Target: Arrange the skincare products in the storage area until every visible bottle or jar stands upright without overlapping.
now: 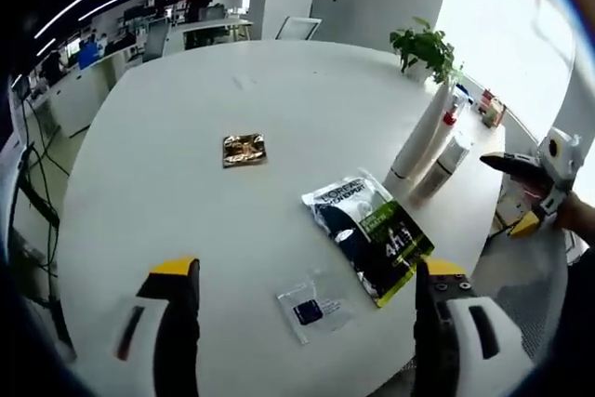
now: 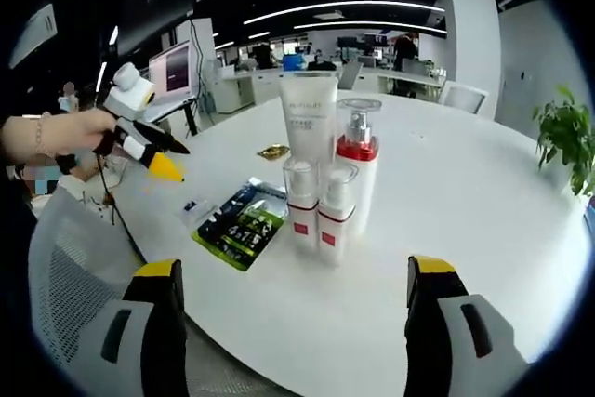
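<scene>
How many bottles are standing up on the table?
4: a tall white tube at the back, a red-collared pump bottle beside it, and two small bottles in front. More could hide behind.

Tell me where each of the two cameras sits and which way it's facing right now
Left gripper view: rides on the left gripper, open jaws rising from the bottom, looking across the white table at a gold sachet, a dark pouch and the bottles; the right gripper enters at right.
Right gripper view: rides on the right gripper, open, facing the bottles up close; a hand holds the left gripper at left.
Shared: table, pouch, sachet, bottles, a potted plant.
</scene>
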